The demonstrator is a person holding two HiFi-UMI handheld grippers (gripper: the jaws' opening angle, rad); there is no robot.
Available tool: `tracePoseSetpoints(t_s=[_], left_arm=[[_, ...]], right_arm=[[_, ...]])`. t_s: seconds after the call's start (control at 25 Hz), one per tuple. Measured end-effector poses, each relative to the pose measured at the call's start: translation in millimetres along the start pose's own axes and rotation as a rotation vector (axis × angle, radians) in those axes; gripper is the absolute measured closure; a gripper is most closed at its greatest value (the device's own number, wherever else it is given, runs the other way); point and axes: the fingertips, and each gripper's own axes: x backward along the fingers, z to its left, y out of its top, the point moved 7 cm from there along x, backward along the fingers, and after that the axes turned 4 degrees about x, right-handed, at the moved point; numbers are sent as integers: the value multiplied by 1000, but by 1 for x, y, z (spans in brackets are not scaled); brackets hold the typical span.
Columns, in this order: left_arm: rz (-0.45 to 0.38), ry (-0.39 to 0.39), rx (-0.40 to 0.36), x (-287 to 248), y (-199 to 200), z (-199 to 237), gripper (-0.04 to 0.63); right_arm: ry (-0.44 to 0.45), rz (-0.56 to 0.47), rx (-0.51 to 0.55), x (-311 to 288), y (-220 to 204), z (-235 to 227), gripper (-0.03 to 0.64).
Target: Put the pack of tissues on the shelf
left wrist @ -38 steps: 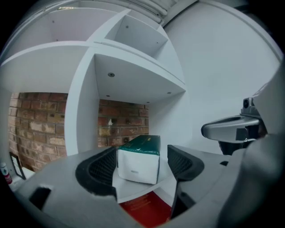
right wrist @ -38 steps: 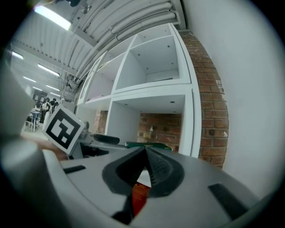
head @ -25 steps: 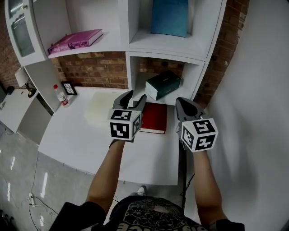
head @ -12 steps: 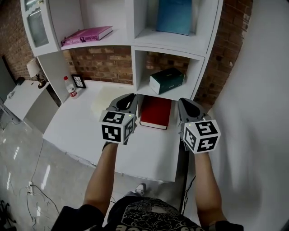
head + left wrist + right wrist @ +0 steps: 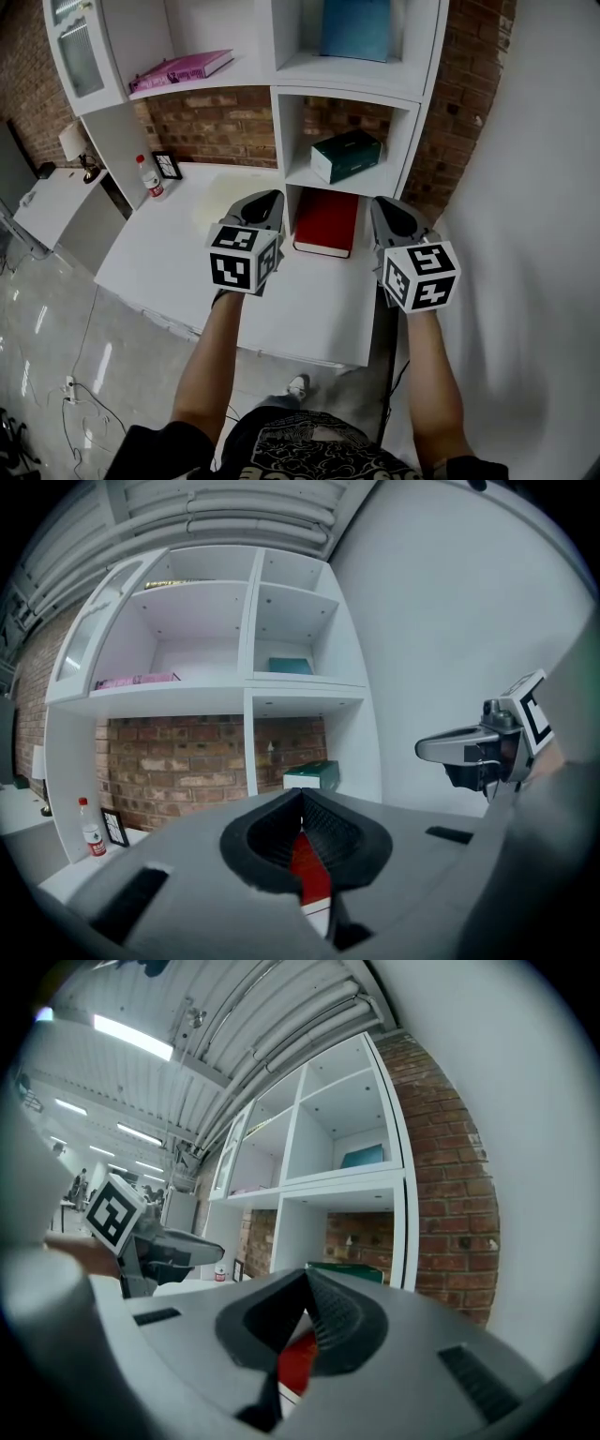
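Observation:
The pack of tissues [image 5: 347, 156], a dark green box, lies in the lower cubby of the white shelf [image 5: 410, 141], apart from both grippers. It also shows in the left gripper view as the pack [image 5: 312, 775] and in the right gripper view as the pack [image 5: 347, 1270]. My left gripper [image 5: 269, 197] hovers over the desk, shut with nothing in it; its jaws meet [image 5: 300, 794]. My right gripper [image 5: 384, 202] hangs at the desk's right edge, also shut and empty [image 5: 307, 1274]. A red book [image 5: 326, 223] lies on the desk between the two grippers.
A pink book [image 5: 183, 67] lies on the upper left shelf and a blue box [image 5: 354, 28] stands in the upper cubby. A small bottle [image 5: 150, 178] and a picture frame [image 5: 169, 166] stand at the back left of the white desk [image 5: 169, 262]. A white wall runs along the right.
The left gripper's jaws have gone from apart to shut, with nothing between them. Both grippers stay over the desk in front of the shelf.

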Motion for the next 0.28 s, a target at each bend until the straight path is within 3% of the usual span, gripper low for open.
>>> tracePoseSetpoints(t_s=[0.28], left_arm=[[9, -24, -5, 0, -1, -7, 591]], right_arm=[[-6, -5, 1, 5, 2, 3, 614]])
